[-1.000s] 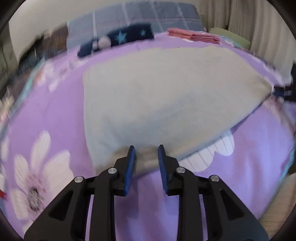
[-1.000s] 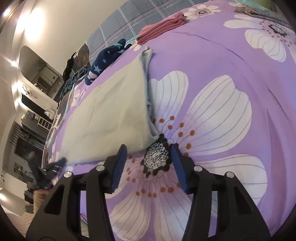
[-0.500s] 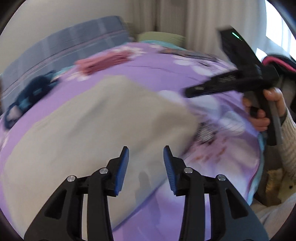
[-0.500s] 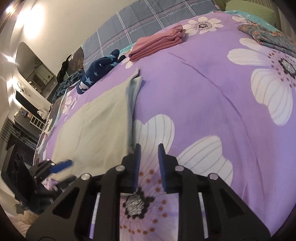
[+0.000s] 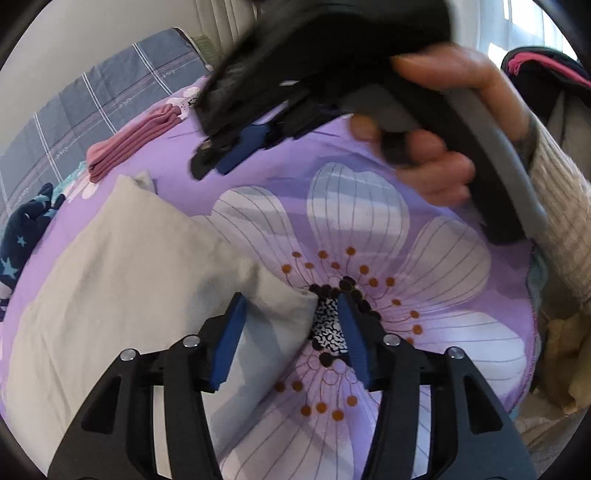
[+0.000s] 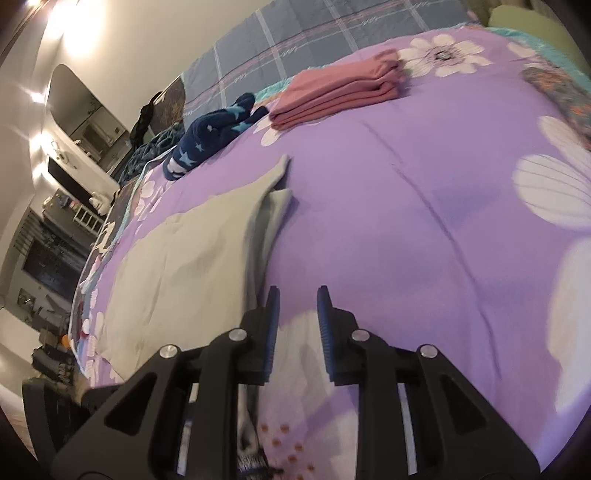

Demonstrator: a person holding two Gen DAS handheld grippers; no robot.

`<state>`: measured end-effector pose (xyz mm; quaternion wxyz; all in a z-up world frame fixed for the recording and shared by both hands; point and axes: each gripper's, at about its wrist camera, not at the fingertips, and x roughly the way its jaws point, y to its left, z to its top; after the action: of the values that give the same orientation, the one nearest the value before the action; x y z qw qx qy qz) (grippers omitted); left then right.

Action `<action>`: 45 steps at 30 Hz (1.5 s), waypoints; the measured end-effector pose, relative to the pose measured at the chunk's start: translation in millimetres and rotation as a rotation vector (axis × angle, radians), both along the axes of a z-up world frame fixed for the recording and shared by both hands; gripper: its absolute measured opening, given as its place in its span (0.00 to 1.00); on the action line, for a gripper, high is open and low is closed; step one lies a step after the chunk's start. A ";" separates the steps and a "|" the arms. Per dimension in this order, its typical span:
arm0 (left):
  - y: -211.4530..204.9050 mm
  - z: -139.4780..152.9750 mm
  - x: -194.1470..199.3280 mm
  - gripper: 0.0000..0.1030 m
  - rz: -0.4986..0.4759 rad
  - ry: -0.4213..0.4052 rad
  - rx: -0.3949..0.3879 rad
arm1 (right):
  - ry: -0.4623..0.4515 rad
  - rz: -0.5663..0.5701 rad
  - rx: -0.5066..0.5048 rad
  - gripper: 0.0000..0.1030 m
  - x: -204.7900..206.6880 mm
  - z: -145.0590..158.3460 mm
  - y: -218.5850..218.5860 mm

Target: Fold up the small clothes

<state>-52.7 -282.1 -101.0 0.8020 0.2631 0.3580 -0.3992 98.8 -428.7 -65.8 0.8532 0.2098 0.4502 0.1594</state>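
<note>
A pale grey-green cloth (image 5: 122,258) lies folded flat on the purple flowered bedspread (image 5: 369,229); it also shows in the right wrist view (image 6: 184,269). My left gripper (image 5: 291,321) is open, its jaws either side of the cloth's near right corner, holding nothing. My right gripper (image 6: 295,306) has a narrow gap between its jaws, is empty, and hovers over the bedspread (image 6: 406,206) just right of the cloth's edge. It appears in the left wrist view (image 5: 236,151), held in a hand above the bed.
A stack of folded pink clothes (image 6: 336,92) and a navy star-patterned garment (image 6: 207,136) lie at the far side of the bed, near a grey plaid pillow (image 6: 317,33). Furniture stands beyond the bed's left edge (image 6: 85,280).
My left gripper swung right from the cloth's near edge to its right corner and opened wider. My right gripper narrowed, rose and moved forward along the cloth's right edge.
</note>
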 end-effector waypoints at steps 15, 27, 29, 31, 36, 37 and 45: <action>46.9 14.1 18.1 0.05 0.164 0.036 -0.064 | 0.087 0.099 0.063 0.41 81.8 -7.1 24.8; 47.9 27.7 14.9 0.04 0.054 0.163 -0.235 | -0.062 0.060 0.060 0.03 80.9 19.9 28.1; 39.1 29.7 8.3 0.03 0.020 0.119 -0.218 | -0.085 0.045 0.033 0.02 83.0 24.9 26.6; 34.5 22.5 9.8 0.03 0.013 0.120 -0.197 | -0.064 0.035 -0.003 0.02 89.4 17.0 24.3; 31.6 0.7 6.9 0.04 0.002 0.176 -0.159 | 0.014 0.001 -0.046 0.02 95.6 -16.8 17.8; 31.7 0.2 5.7 0.04 -0.003 0.178 -0.161 | 0.012 -0.006 -0.036 0.02 94.1 -16.7 15.9; 29.1 3.3 -4.3 0.03 -0.065 0.148 -0.168 | -0.111 0.008 -0.099 0.11 63.8 25.5 24.8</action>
<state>-57.0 -253.0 -97.7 0.7792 0.1763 0.3727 -0.4720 162.6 -403.9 -40.4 0.8856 0.1564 0.4102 0.1517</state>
